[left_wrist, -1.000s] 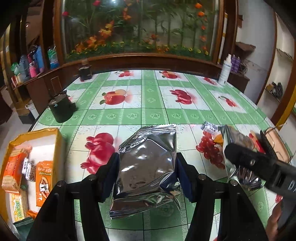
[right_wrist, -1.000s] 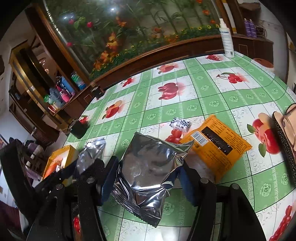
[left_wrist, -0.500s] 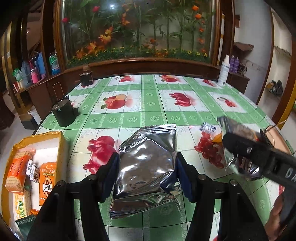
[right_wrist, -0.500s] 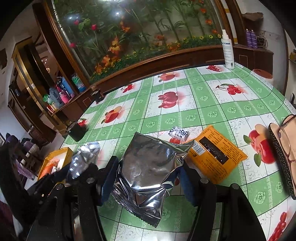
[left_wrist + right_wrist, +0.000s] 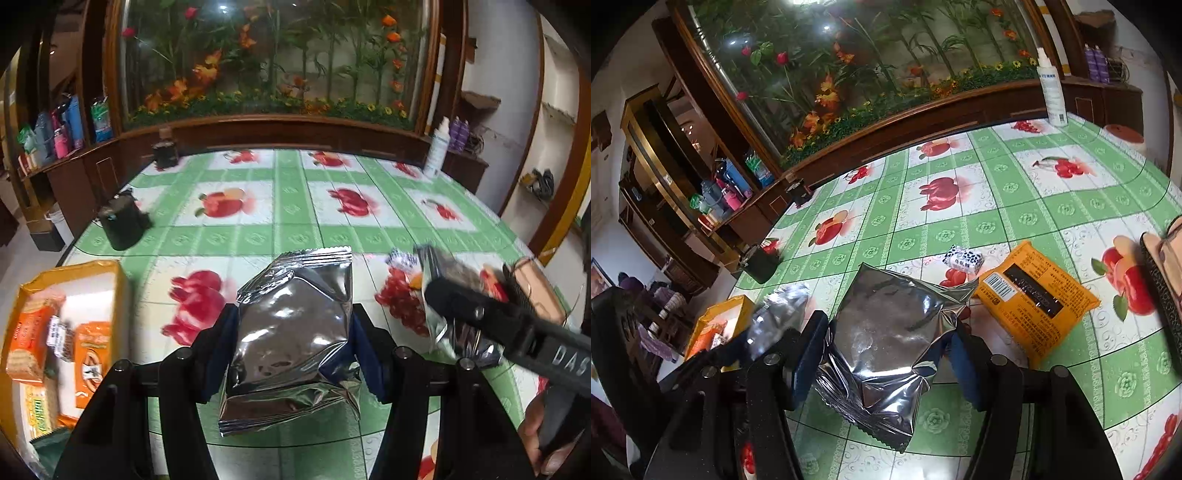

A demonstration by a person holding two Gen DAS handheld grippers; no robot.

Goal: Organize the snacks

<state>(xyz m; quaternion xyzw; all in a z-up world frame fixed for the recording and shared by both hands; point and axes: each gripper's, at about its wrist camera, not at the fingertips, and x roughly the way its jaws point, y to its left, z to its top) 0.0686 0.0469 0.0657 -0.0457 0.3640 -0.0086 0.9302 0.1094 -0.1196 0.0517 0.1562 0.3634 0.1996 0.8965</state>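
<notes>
Each gripper is clamped part-open on its own silver foil snack packet: the left gripper (image 5: 291, 345) holds one packet (image 5: 293, 332), the right gripper (image 5: 888, 350) another (image 5: 886, 332), both lifted above the desk (image 5: 295, 218). Judging by the task, they go next into the yellow box (image 5: 122, 280) at the left edge. Keep the squeeze light and lower each flat. The box already holds orange biscuit packs (image 5: 27, 339) and smaller wrapped snacks.

Two crinkled silver foil packets (image 5: 291, 339) (image 5: 886, 343) are hanging above the tabletop; an orange packet (image 5: 1036, 301) and a small patterned sweet (image 5: 963, 258) are lying flat nearby.
</notes>
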